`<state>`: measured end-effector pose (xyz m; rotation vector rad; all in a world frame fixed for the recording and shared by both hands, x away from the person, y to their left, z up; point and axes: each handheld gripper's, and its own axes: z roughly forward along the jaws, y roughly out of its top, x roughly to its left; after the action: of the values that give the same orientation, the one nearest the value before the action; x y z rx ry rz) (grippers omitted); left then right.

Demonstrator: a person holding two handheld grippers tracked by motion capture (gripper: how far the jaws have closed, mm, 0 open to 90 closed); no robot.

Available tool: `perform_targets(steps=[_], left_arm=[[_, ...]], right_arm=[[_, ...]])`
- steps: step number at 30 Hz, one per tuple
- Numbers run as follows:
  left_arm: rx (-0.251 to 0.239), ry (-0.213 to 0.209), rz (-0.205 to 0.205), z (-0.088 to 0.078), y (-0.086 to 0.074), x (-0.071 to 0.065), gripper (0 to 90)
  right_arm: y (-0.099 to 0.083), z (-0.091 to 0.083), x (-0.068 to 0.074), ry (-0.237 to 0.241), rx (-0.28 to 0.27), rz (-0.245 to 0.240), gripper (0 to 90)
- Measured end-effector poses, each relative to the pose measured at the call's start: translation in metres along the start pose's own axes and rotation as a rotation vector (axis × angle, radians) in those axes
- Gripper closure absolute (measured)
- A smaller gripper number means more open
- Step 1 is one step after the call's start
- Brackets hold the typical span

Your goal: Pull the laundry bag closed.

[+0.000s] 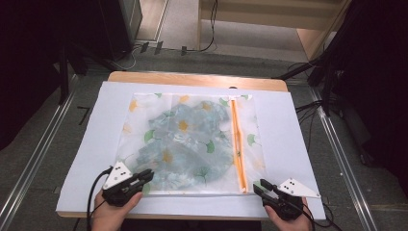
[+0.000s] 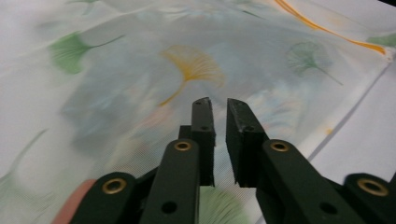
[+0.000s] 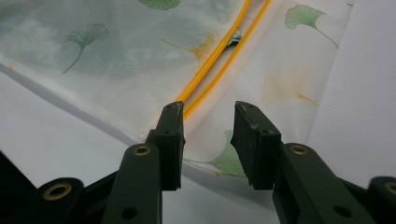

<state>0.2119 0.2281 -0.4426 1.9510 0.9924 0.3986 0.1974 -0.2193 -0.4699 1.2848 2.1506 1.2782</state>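
Note:
A see-through mesh bag point(image 1: 250, 125) printed with green and yellow ginkgo leaves lies flat on a white sheet point(image 1: 284, 139). A bluish flowered cloth point(image 1: 183, 139) is inside it. An orange zipper point(image 1: 237, 144) runs along its right side, and in the right gripper view the zipper point(image 3: 219, 51) is parted, with a small slider point(image 3: 235, 37) partway up. My left gripper point(image 1: 146, 177) hovers over the bag's near left corner; its jaws point(image 2: 218, 105) stand a narrow gap apart and hold nothing. My right gripper point(image 1: 260, 185) is open at the near right corner, just before the zipper's near end point(image 3: 208, 109).
The sheet covers a wooden table point(image 1: 192, 79) whose far edge shows. Metal floor rails point(image 1: 33, 159) run along both sides, and cables and dark stands point(image 1: 327, 72) sit beyond the table. Bare sheet lies left and right of the bag.

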Motion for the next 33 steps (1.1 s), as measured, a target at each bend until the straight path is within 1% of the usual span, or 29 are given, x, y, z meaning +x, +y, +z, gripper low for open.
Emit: perform_targets(steps=[1, 2, 4, 5, 6, 7, 8, 9, 10, 11, 12, 13, 14, 15, 16, 17, 19, 20, 21, 22, 23, 24, 25, 26, 28, 29, 30, 32, 33], left_arm=[[0.004, -0.017, 0.002, 0.006, 0.002, -0.004, 88.4], [0.028, -0.058, 0.014, 0.018, 0.005, -0.012, 90.0], [0.032, -0.069, 0.030, 0.026, 0.008, -0.020, 90.0], [0.032, -0.069, 0.030, 0.026, 0.008, -0.020, 90.0], [0.041, -0.081, 0.043, 0.032, 0.012, -0.026, 90.0], [0.041, -0.081, 0.043, 0.032, 0.012, -0.026, 90.0], [0.046, -0.102, 0.050, 0.036, 0.015, -0.029, 90.0], [0.047, -0.100, 0.061, 0.039, 0.017, -0.033, 90.0], [0.056, -0.128, 0.075, 0.046, 0.022, -0.038, 90.0], [0.056, -0.128, 0.075, 0.046, 0.022, -0.038, 90.0], [0.060, -0.146, 0.071, 0.050, 0.024, -0.040, 90.0], [0.058, -0.157, 0.067, 0.058, 0.028, -0.044, 90.0], [0.058, -0.157, 0.067, 0.058, 0.028, -0.044, 90.0], [0.058, -0.169, 0.069, 0.065, 0.031, -0.047, 90.0], [0.058, -0.169, 0.069, 0.065, 0.031, -0.047, 90.0], [0.062, -0.178, 0.075, 0.071, 0.036, -0.051, 90.0], [0.061, -0.174, 0.080, 0.073, 0.038, -0.053, 90.0], [0.066, -0.173, 0.096, 0.079, 0.041, -0.058, 90.0], [0.066, -0.173, 0.096, 0.079, 0.041, -0.058, 90.0], [0.084, -0.174, 0.111, 0.088, 0.042, -0.064, 90.0], [0.084, -0.174, 0.111, 0.088, 0.042, -0.064, 90.0], [0.088, -0.184, 0.109, 0.092, 0.042, -0.065, 90.0], [0.104, -0.185, 0.105, 0.100, 0.040, -0.066, 90.0], [0.104, -0.185, 0.105, 0.100, 0.040, -0.066, 90.0], [0.112, -0.185, 0.107, 0.106, 0.038, -0.066, 90.0], [0.118, -0.178, 0.105, 0.108, 0.036, -0.067, 90.0], [0.139, -0.178, 0.105, 0.113, 0.033, -0.067, 90.0], [0.148, -0.173, 0.101, 0.114, 0.032, -0.067, 90.0], [0.154, -0.167, 0.111, 0.115, 0.032, -0.068, 90.0]], right_arm=[[0.000, 0.001, 0.001, 0.005, 0.000, -0.003, 65.9], [0.000, 0.002, 0.002, 0.011, 0.005, -0.006, 68.2], [0.001, 0.003, 0.003, 0.025, 0.007, -0.008, 69.9], [0.001, 0.003, 0.003, 0.025, 0.007, -0.008, 69.9], [0.001, 0.004, 0.005, 0.038, 0.008, -0.009, 73.0], [0.001, 0.004, 0.005, 0.038, 0.008, -0.009, 73.0], [0.001, 0.005, 0.006, 0.041, 0.009, -0.013, 74.1], [0.001, 0.005, 0.007, 0.047, 0.012, -0.019, 75.7], [0.001, 0.007, 0.009, 0.058, 0.017, -0.028, 79.1], [0.001, 0.007, 0.009, 0.058, 0.017, -0.028, 79.1], [0.002, 0.007, 0.010, 0.061, 0.021, -0.034, 80.2], [0.002, 0.008, 0.012, 0.056, 0.020, -0.037, 82.9], [0.002, 0.009, 0.012, 0.053, 0.020, -0.040, 83.4], [0.002, 0.009, 0.013, 0.054, 0.019, -0.038, 83.6], [0.002, 0.009, 0.013, 0.054, 0.019, -0.038, 83.6], [0.002, 0.010, 0.012, 0.065, 0.020, -0.031, 83.5], [0.002, 0.010, 0.013, 0.080, 0.022, -0.019, 83.5], [0.002, 0.010, 0.013, 0.085, 0.022, -0.019, 84.2], [0.002, 0.010, 0.013, 0.085, 0.022, -0.019, 84.2], [0.002, 0.010, 0.014, 0.089, 0.022, -0.027, 85.8], [0.002, 0.010, 0.015, 0.093, 0.020, -0.035, 86.1], [0.002, 0.010, 0.015, 0.093, 0.020, -0.035, 86.1], [0.003, 0.010, 0.017, 0.100, 0.024, -0.051, 86.8], [0.003, 0.010, 0.017, 0.100, 0.024, -0.051, 86.8], [0.003, 0.011, 0.018, 0.102, 0.030, -0.056, 86.7], [0.003, 0.012, 0.019, 0.104, 0.032, -0.055, 86.5], [0.003, 0.013, 0.019, 0.105, 0.032, -0.055, 85.8], [0.003, 0.014, 0.020, 0.106, 0.034, -0.054, 85.8], [0.003, 0.015, 0.020, 0.107, 0.035, -0.056, 85.3]])
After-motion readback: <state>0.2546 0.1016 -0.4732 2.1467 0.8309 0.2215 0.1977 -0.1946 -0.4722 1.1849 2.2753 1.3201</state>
